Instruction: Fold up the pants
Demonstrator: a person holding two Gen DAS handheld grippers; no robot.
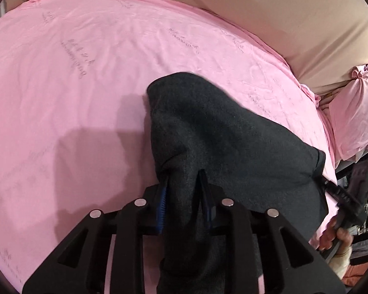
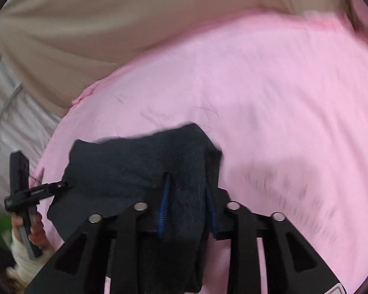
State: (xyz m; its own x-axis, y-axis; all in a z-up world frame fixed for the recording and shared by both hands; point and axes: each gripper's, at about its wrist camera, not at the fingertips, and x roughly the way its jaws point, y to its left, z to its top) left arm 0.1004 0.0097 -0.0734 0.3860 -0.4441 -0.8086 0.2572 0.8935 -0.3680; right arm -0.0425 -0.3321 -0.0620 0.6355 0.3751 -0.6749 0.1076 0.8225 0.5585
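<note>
Surface: bed with pink sheet (image 1: pixel 90 78), faint grey script printed across it, light wrinkling. Sheet fills most of the left wrist view; in the right wrist view it fills the centre and right of frame (image 2: pixel 282 98). Beige fabric (image 1: pixel 269 12) rises behind the bed along the top of both views. Pink pillow (image 1: pixel 355 112) at the right edge of the left wrist view, with dark clutter below it, too small to identify. White quilted cloth (image 2: pixel 14 112) at left edge of the right wrist view.

Pants (image 1: pixel 223 132): dark charcoal knit, bunched, held up off the sheet in the lower centre of both frames. Left tongs (image 1: pixel 182 178) clamped on a fold of the pants; cloth fills the gap between the blue pads and hangs down past the tongs body to the bottom of frame. Right tongs (image 2: pixel 187 183) likewise clamped on the pants (image 2: pixel 139 161), cloth packed between the blue pads. Pants span from one pair of tongs to the other: the right tongs appear at the lower right of the left wrist view (image 1: pixel 331 191), the left tongs at the lower left of the right wrist view (image 2: pixel 61 186), each at an edge of the cloth.

Edges: sheet edge runs upper right in the left view, upper left in the right view. Bare pink sheet lies left of the pants in the left view, right of them in the right view; the right view is motion-blurred
</note>
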